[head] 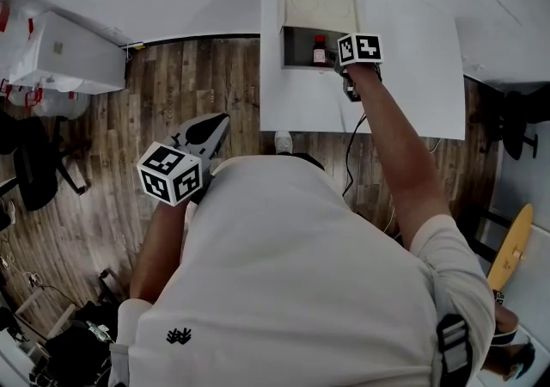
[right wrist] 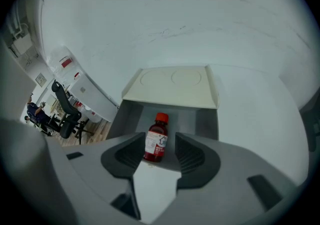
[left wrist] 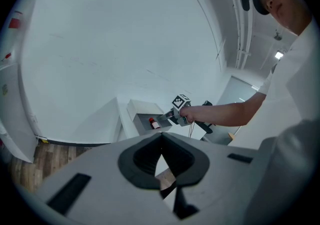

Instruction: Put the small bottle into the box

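A small red-capped bottle (head: 320, 51) of dark red liquid with a white label stands upright inside the grey box (head: 296, 46), whose cream lid (head: 320, 9) is folded back, at the far side of the white table (head: 404, 76). My right gripper (head: 337, 58) reaches into the box mouth. In the right gripper view the bottle (right wrist: 156, 139) stands between the open jaws of the right gripper (right wrist: 160, 140), near the left pad, with a gap to the right pad. My left gripper (head: 215, 123) hangs over the floor, away from the table, its jaws shut and empty (left wrist: 161, 136).
The box sits near the table's far edge, against a white wall. A cable (head: 352, 162) trails from the right gripper off the table's near edge. On the wooden floor to the left are a white cabinet (head: 69, 54) and a black chair (head: 34, 162).
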